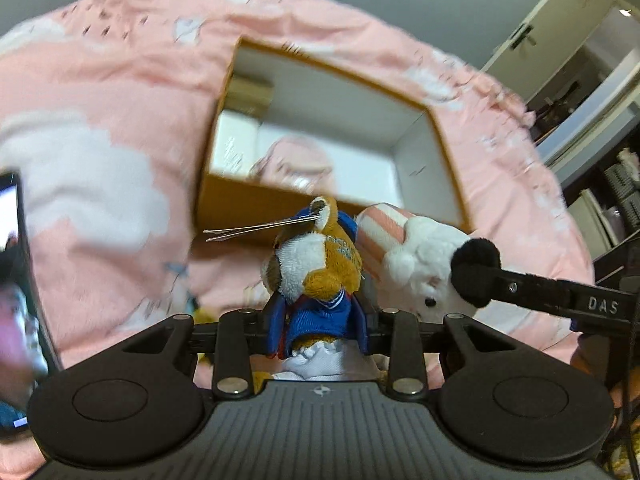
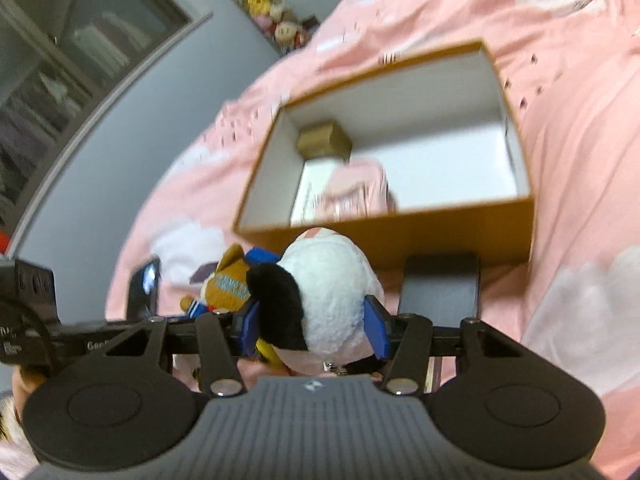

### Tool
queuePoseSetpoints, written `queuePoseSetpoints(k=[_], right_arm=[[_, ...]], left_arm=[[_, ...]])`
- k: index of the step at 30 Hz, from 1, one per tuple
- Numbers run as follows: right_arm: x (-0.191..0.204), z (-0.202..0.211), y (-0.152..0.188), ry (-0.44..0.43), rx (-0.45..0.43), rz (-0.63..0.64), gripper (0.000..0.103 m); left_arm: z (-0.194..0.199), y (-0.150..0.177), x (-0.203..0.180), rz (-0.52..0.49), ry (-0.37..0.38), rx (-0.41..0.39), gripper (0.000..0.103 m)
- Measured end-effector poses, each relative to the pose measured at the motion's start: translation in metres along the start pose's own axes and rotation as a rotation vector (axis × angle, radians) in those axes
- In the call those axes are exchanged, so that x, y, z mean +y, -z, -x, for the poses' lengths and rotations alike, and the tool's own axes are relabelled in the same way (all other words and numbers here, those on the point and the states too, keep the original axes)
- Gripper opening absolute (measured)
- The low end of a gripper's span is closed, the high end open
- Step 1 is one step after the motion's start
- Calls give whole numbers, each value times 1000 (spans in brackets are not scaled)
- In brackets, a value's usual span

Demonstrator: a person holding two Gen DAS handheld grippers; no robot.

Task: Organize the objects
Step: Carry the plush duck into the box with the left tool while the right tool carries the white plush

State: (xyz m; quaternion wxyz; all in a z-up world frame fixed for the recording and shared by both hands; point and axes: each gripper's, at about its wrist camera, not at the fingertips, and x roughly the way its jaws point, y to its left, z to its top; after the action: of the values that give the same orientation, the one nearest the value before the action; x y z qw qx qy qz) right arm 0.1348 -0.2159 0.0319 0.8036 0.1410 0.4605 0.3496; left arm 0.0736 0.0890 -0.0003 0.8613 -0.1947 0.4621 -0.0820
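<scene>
1. Plush toys fill both grippers above a pink bedspread (image 1: 100, 92) printed with white clouds.
2. The left gripper (image 1: 318, 320) is closed narrowly on an orange-and-white plush tiger (image 1: 316, 264) in a blue jacket; its blue pads squeeze the toy's body, and thin whiskers stick out to the left in the left wrist view.
3. The right gripper (image 2: 312, 326) clamps a white plush with black ears (image 2: 332, 292); its blue pads press on both sides of the toy.
4. The two toys sit side by side, touching or nearly so, just short of the near wall of an orange box (image 2: 400, 236).
5. The box lies open on the bedspread, white inside, and holds a small gold carton (image 2: 324, 140) in its far left corner, a white flat packet (image 1: 236, 148) and a pink item (image 2: 356, 190) near its front wall.
6. A black phone-like slab (image 2: 440, 288) rests on the bedspread against the box's near wall, right of the white toy.
7. More plush toys (image 2: 264, 0) line the far edge of the bed by the grey wall.
</scene>
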Motion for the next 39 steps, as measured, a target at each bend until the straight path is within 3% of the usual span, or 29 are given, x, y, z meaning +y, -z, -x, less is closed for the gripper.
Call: queuePoseSetpoints(k=[7, 13, 21, 31, 39], right_arm=[[2, 27, -43, 8, -146, -13, 54], [-10, 21, -84, 102, -203, -19, 55], [-58, -26, -110, 235, -50, -46, 55], [-73, -67, -111, 308, 148, 63, 55], [-64, -93, -111, 375, 245, 198, 56]], left_arm=[[2, -54, -48, -115, 43, -107, 39], [-43, -97, -73, -138, 53, -107, 39], [-126, -106, -54, 17, 110, 32, 39], [-167, -100, -40, 17, 88, 134, 39], [-179, -96, -38, -4, 31, 170, 40]])
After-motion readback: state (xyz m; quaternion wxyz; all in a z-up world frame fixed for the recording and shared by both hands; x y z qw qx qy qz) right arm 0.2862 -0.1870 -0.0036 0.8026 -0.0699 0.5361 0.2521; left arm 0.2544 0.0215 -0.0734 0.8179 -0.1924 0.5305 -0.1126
